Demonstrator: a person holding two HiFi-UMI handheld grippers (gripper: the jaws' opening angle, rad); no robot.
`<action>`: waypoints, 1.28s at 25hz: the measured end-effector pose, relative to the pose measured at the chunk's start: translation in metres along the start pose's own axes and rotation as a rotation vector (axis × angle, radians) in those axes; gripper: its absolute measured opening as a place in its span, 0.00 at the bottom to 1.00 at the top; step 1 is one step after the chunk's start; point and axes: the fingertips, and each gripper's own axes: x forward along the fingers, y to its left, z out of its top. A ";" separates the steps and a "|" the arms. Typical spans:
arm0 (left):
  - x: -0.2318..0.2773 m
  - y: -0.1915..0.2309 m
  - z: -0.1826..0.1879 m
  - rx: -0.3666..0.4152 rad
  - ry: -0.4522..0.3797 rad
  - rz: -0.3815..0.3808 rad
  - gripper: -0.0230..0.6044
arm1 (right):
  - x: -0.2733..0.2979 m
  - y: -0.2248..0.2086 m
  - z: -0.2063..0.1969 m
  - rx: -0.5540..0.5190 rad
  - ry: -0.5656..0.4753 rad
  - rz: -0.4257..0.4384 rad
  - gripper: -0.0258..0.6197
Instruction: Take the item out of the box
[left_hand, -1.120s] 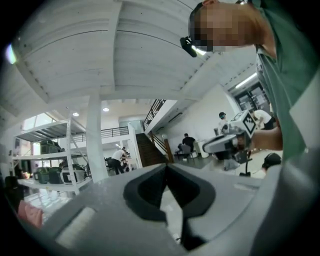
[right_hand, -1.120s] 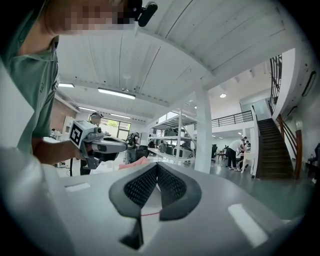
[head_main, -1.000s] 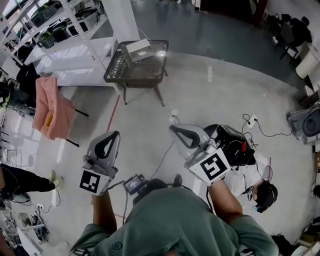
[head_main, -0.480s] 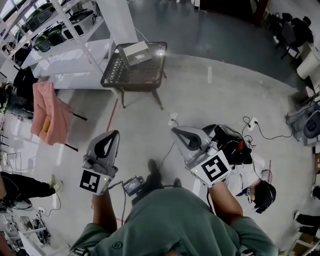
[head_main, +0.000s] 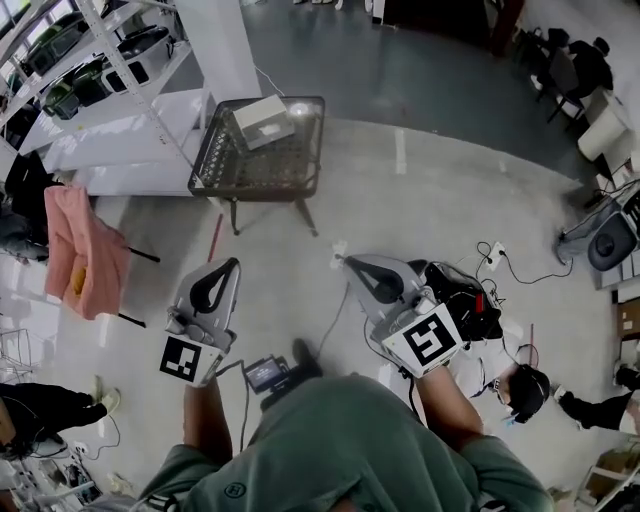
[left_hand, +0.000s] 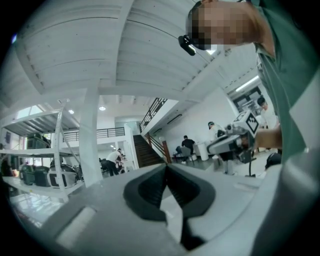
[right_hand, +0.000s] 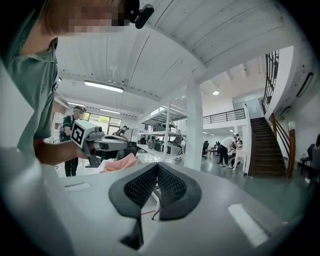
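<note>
A pale box (head_main: 262, 121) lies on a dark mesh-topped table (head_main: 291, 166) far ahead on the concrete floor, well beyond both grippers. What is inside the box cannot be made out. My left gripper (head_main: 228, 264) is held level in front of the body, jaws shut and empty; its own view shows the pads meeting at the tips of the left gripper (left_hand: 166, 167). My right gripper (head_main: 347, 262) is alongside it, also shut with nothing held, the tips of the right gripper (right_hand: 157, 165) touching. Each gripper view shows the other gripper to one side.
A white shelving rack (head_main: 105, 75) with dark tubs and a white pillar (head_main: 218, 40) stand beside the table. A pink cloth (head_main: 78, 245) hangs on a stand at left. Bags and cables (head_main: 468, 300) lie on the floor at right. People sit in the distance near a staircase (right_hand: 272, 137).
The whole view has shifted: the table with the box now sits lower and further left in the head view, so nearer. Both grippers stay shut, carried forward side by side.
</note>
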 end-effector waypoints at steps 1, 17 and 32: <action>0.002 0.013 -0.003 -0.001 0.000 -0.006 0.04 | 0.012 -0.001 0.001 0.001 0.004 -0.005 0.05; 0.005 0.182 -0.050 -0.049 -0.054 -0.022 0.04 | 0.177 -0.008 0.006 -0.037 0.096 -0.034 0.05; 0.081 0.256 -0.078 -0.044 0.067 0.072 0.04 | 0.274 -0.103 -0.012 0.029 0.049 0.075 0.05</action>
